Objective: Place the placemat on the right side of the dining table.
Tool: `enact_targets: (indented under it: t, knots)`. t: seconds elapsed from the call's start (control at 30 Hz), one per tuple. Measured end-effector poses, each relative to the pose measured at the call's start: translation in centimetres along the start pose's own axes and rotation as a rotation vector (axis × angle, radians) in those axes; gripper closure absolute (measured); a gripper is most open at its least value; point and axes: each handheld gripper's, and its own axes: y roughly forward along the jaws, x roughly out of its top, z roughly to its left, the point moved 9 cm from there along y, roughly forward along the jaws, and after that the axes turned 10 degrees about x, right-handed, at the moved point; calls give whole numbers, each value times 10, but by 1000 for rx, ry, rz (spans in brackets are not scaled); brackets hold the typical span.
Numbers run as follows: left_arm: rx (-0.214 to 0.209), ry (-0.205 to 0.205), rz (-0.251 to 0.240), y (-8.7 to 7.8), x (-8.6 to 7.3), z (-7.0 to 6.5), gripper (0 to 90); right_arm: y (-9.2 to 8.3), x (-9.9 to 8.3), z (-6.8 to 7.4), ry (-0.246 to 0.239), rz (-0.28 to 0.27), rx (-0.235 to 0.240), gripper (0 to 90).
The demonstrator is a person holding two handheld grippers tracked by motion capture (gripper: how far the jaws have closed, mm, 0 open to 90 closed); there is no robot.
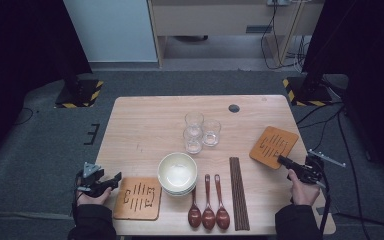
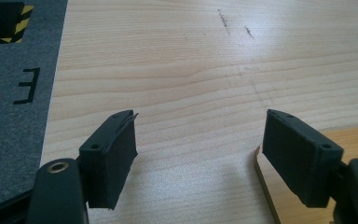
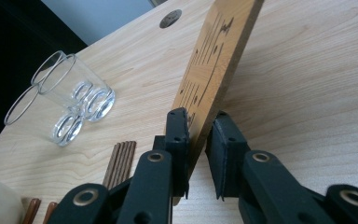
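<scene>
Pale wood table (image 1: 145, 120) on grey carpet, where a black "E" mark (image 2: 27, 85) lies left of the left gripper (image 1: 111, 181). Its jaws gape, holding nothing, just left of 1 wooden coaster (image 1: 138, 198). Bowls (image 1: 177, 173), 3 glasses (image 1: 201, 131), 3 spoons (image 1: 208, 202) and chopsticks (image 1: 238, 192) lie between. The right gripper (image 3: 199, 140) straddles a second coaster (image 3: 214, 65), though a gap shows at 1 pad; its marks are unreadable.

Dark sleeves are worn on both forearms. Each black hand-held gripper, left (image 1: 116, 178) and right (image 1: 281, 159), is built with brass-ringed screw holes, ribbed pads (image 2: 116, 161) and a grey three-cornered plate at 12 o'clock.
</scene>
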Motion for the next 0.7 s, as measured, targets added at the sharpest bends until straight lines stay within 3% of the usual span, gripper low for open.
enact_targets:
  t: [0.7]
  knots:
    - [-3,1,3,0,-1,0,249,4,-3,-5,9,25,-18,700]
